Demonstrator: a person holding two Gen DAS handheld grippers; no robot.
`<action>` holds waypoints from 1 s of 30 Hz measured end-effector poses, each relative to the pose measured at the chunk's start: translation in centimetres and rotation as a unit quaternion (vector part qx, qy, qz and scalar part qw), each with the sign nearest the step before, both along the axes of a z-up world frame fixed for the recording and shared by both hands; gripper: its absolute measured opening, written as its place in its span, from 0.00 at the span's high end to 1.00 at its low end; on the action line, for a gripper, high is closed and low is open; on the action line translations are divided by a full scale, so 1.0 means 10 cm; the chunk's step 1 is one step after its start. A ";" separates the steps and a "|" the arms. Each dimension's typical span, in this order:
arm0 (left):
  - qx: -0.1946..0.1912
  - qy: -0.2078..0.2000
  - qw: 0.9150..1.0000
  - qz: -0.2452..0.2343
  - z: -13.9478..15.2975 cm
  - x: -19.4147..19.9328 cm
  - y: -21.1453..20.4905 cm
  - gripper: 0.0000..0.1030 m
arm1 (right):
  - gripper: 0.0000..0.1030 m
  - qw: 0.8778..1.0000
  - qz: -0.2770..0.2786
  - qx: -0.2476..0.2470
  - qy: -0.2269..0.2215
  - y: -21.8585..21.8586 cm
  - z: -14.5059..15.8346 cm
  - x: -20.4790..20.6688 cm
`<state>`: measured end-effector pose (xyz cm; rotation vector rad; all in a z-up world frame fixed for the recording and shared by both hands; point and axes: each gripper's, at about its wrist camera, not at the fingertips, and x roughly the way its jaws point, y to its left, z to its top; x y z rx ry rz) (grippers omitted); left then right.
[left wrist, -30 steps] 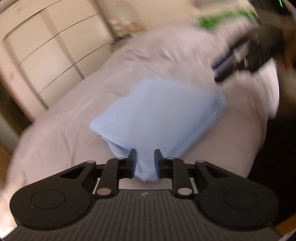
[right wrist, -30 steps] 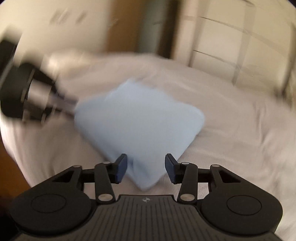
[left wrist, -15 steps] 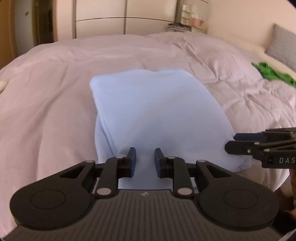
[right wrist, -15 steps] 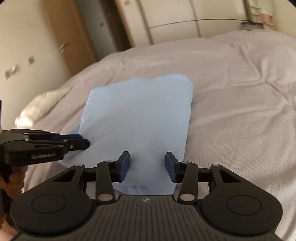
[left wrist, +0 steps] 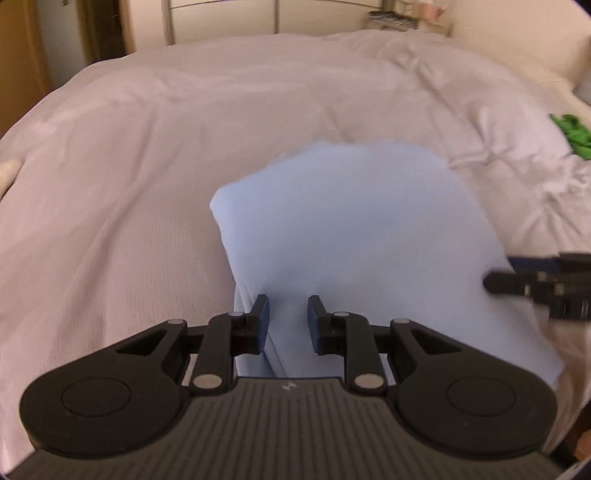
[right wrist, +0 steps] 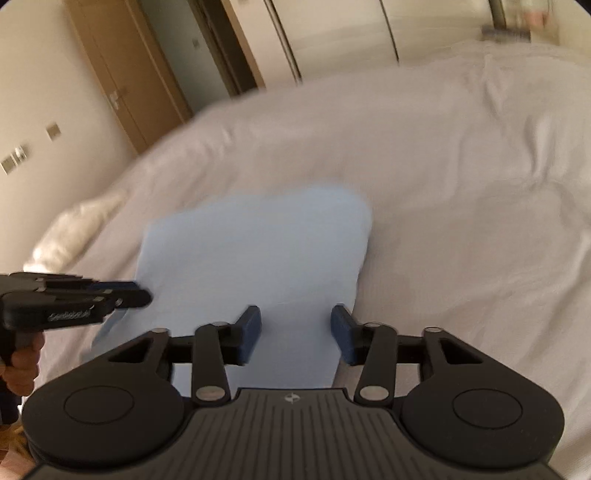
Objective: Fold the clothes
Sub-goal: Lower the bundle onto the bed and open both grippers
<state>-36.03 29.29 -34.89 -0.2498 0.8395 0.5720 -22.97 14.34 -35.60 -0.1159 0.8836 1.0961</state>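
Observation:
A folded light blue garment [left wrist: 354, 236] lies flat on the white bed; it also shows in the right wrist view [right wrist: 255, 266]. My left gripper [left wrist: 287, 317] is open and empty, fingers just above the garment's near left edge. My right gripper [right wrist: 295, 328] is open wider and empty, above the garment's near right part. The right gripper shows at the right edge of the left wrist view [left wrist: 539, 284]. The left gripper shows at the left edge of the right wrist view [right wrist: 122, 293], held by a hand.
The white duvet [left wrist: 147, 155] covers the bed all around the garment. A green cloth [left wrist: 572, 133] lies at the far right. A white bundle [right wrist: 74, 229] lies at the bed's left edge. Wardrobe doors [right wrist: 332, 33] and a wooden door [right wrist: 122, 74] stand behind.
Both grippers have swung round and now face the garment squarely from its near edge. The garment lies still. Both grippers stay open; the right one has opened a little wider.

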 end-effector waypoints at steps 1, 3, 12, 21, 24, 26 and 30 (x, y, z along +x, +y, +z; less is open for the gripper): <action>0.000 0.007 1.000 0.009 0.00 0.01 -0.02 0.81 | 0.40 1.000 0.000 -0.013 0.001 0.02 -0.06 -0.02; 0.001 0.020 0.999 0.026 -0.01 0.03 -0.07 0.80 | 0.39 1.000 -0.007 -0.022 0.011 0.03 -0.12 -0.04; 0.034 0.018 0.999 0.039 0.39 -0.24 -0.46 0.68 | 0.36 0.999 -0.040 0.017 0.019 -0.26 0.23 -0.23; 0.054 0.015 0.997 0.046 0.57 -0.53 -0.88 0.65 | 0.30 0.999 -0.047 0.022 0.013 -0.60 0.52 -0.54; 0.059 0.012 0.997 0.048 0.62 -0.62 -1.03 0.63 | 0.30 0.999 -0.045 0.017 0.004 -0.71 0.60 -0.65; 0.060 0.008 0.997 0.049 0.67 -0.70 -1.12 0.62 | 0.29 0.999 -0.045 0.013 -0.003 -0.76 0.64 -0.73; 0.062 0.000 0.997 0.051 0.75 -0.85 -1.27 0.62 | 0.28 0.999 -0.046 0.009 -0.013 -0.85 0.72 -0.87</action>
